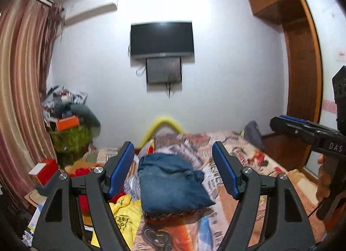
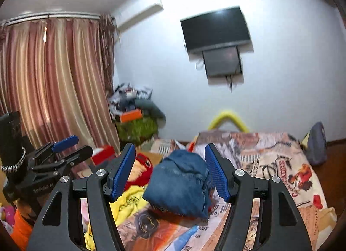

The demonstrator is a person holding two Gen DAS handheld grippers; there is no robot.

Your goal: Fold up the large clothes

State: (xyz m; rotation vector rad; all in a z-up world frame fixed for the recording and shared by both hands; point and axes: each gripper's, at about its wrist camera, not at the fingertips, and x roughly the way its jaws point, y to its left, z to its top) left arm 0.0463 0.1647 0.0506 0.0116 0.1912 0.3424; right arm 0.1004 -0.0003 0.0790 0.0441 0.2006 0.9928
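One pair of jeans (image 1: 173, 184) lies folded at frame centre on your bed (image 1: 259, 160); left gripper (image 1: 173, 171) and right gripper (image 2: 170, 171) hang released, the yellow garment (image 2: 127, 203) at lower left unfolded.

Matt blue denim jeans (image 1: 173, 183) lie on a printed cloth bedspread (image 1: 255, 160) near a glossy wooden wardrobe (image 1: 302, 60).

Both wrist views low over the bed (image 1: 248, 153), facing the television (image 1: 161, 39) wall (shared).

"DAS" on right claw (image 1: 281, 122) body, comic lettering on bedsheet (image 2: 281, 160) unreadable
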